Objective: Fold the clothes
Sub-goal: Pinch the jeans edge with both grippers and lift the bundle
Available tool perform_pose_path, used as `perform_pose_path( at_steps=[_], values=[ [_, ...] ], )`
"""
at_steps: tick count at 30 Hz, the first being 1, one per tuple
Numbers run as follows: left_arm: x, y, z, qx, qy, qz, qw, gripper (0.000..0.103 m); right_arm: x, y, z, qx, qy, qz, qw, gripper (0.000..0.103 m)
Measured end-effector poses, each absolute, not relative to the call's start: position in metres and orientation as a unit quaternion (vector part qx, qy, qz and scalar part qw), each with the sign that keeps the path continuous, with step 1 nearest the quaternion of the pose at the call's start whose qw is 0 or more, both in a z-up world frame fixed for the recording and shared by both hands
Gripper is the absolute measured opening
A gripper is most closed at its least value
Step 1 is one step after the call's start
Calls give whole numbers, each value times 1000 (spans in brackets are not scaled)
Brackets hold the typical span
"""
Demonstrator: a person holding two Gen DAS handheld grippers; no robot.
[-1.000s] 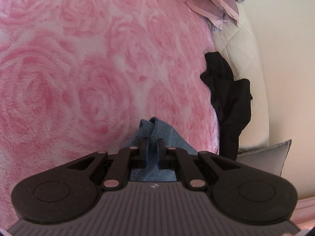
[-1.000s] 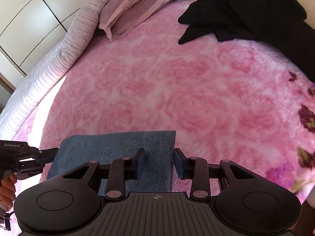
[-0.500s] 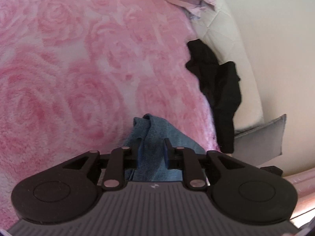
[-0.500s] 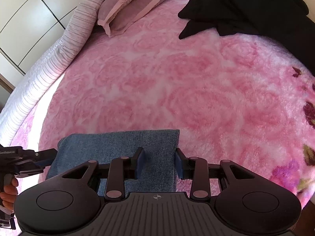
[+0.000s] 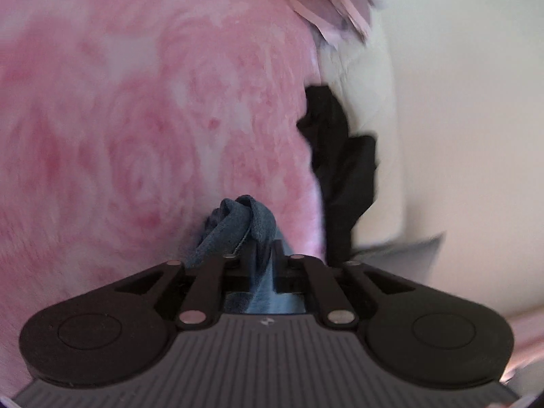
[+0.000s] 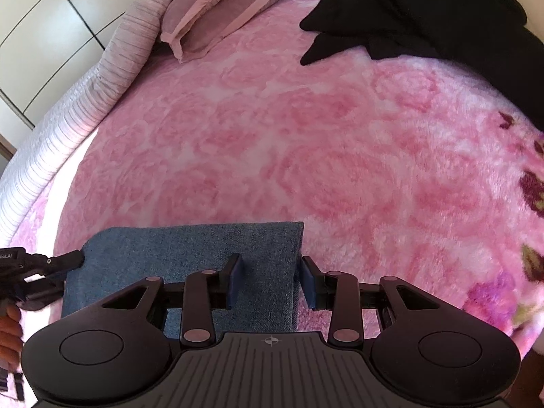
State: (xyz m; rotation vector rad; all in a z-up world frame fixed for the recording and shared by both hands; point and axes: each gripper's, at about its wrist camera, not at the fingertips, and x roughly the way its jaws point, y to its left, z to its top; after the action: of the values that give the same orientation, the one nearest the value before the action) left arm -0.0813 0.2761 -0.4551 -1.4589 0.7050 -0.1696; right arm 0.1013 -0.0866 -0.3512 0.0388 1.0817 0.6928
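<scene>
Bed: pink rose blanket (image 6: 306, 142), black clothes (image 6: 425, 17) at 1 o'clock.
Denim: folded blue garment (image 6: 190, 265) at 6 o'clock.
Change: my left claw (image 5: 261, 255), parted 0.5 s ago, now pinches its bunched corner.
Right claw (image 6: 270, 278): wide, straddling the garment's right edge.
Meaning: probably 1 more fold.

blue denim garment (image 6: 190, 258), pink rose-patterned blanket (image 6: 306, 142)

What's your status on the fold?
Left gripper shut on jeans end. Right gripper open over folded edge. Black clothes far off, nothing blocking.
</scene>
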Motion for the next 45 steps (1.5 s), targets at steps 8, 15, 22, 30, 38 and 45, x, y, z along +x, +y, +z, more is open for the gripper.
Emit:
perform_pose_path(
  at_steps=[8,15,22,30,38,45],
  values=[
    [-72,281,-463,-659,319,-62,678,1,102,-89,-354,26,502,326,801,36],
    [-54,267,-422,-417,392,-16,820,0,104,-86,-357,15,504,333,797,36],
    [-93,278,-415,-486,361,15,796,11,106,-103,-358,58,511,329,792,55],
    [-143,264,-413,-535,364,0,762,61,89,-155,-371,220,585,320,712,75],
    [-109,237,-450,-525,395,-58,752,62,85,-138,-387,196,594,339,703,78],
    [-86,215,-455,-501,403,-78,762,56,96,-112,-394,179,593,377,689,76]
  ],
)
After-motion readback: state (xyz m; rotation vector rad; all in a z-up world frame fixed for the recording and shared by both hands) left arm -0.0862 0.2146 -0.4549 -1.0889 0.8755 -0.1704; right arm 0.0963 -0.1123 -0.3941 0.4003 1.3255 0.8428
